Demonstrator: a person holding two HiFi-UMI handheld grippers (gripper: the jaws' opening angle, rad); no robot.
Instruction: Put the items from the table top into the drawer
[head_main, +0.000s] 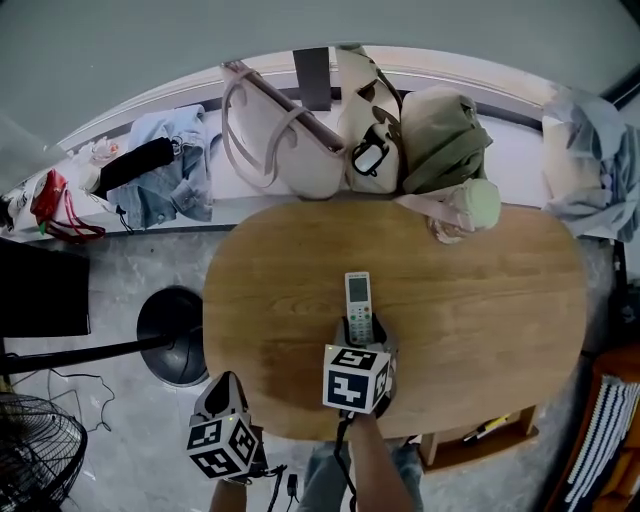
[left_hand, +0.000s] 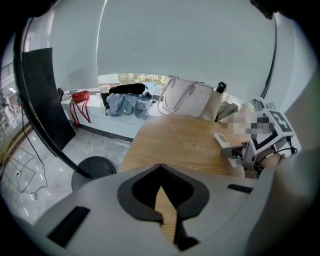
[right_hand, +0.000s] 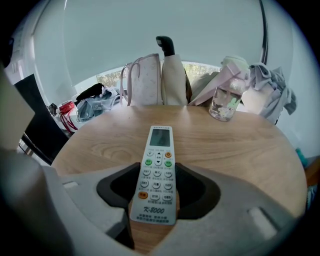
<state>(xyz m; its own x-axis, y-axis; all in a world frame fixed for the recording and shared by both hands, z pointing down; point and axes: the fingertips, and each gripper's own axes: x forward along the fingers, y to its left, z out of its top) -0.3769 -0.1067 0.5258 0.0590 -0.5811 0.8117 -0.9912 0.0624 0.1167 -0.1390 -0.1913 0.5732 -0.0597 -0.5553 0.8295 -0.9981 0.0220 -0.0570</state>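
Note:
A white remote control (head_main: 358, 298) with a small screen lies lengthways on the oval wooden table (head_main: 480, 310), near its front edge. My right gripper (head_main: 360, 332) is shut on the remote's near end. In the right gripper view the remote (right_hand: 156, 165) runs between the two dark pads (right_hand: 116, 187), which touch its sides. My left gripper (head_main: 228, 388) hangs off the table's near left edge, over the floor. In the left gripper view the left gripper (left_hand: 160, 170) has its tips together and nothing in them. That view also shows the remote (left_hand: 223, 141) at the right.
Cloth bags (head_main: 300, 130) and a clear bottle (head_main: 470, 205) crowd the table's far edge. A black round stand base (head_main: 175, 335) sits on the floor at the left. A wooden compartment (head_main: 480, 435) holding a pen shows under the table's near right edge.

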